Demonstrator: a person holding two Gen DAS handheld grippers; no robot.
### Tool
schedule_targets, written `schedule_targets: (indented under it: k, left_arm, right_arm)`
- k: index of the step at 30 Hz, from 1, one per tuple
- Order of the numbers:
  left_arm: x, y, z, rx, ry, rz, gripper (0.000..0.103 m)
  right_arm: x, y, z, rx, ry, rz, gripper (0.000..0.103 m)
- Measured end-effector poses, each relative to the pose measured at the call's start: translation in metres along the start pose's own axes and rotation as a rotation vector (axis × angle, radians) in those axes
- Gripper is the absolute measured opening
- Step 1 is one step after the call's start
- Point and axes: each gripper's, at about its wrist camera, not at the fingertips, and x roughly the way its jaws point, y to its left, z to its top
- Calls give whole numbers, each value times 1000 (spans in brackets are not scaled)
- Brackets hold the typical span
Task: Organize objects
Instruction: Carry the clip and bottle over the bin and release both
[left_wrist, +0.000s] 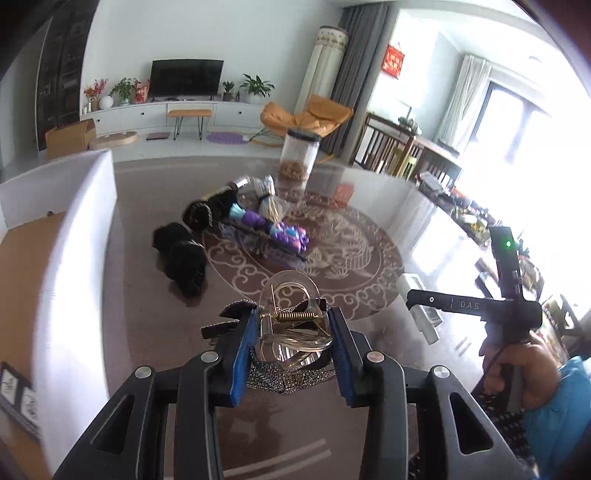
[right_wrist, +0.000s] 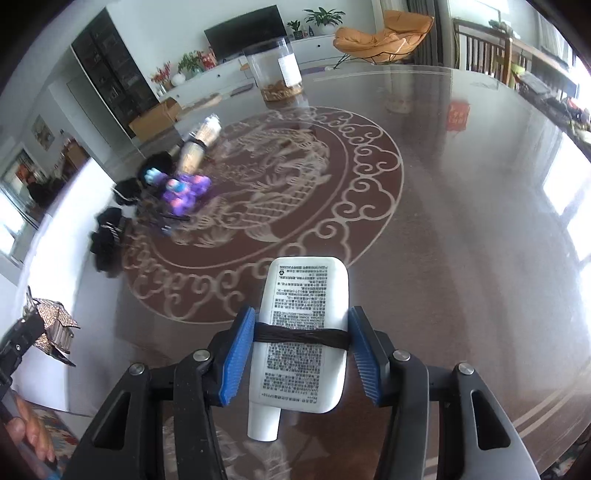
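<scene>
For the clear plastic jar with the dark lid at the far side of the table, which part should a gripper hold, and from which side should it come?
Grip the clear jar on its straight round wall, about mid-height, below the dark lid. It stands upright, so a level approach with one finger on each side probably suits it best. Come from the near right, where the table is bare; the hair accessories crowd the left.

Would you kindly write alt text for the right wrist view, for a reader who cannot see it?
A white tube, bound by a black hair tie, lies between the right gripper and its blue pads. Beyond, on a patterned brown table, sit hair accessories and a clear jar.
</scene>
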Motion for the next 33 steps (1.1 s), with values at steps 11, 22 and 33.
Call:
schedule_targets:
  k: [11,22,33]
  left_arm:
    - [-131,141,20,-164,-112,321,38]
    - [-117,255,-26,-369,106,514,71]
    - [-104,150,-4,-214,-44,386,82]
  right_arm:
    - [-69,225,22,-275,-65,448,52]
    - [11,415,-38,-530,167,586,54]
    - [-21,294,-19,-473,-148,383,98]
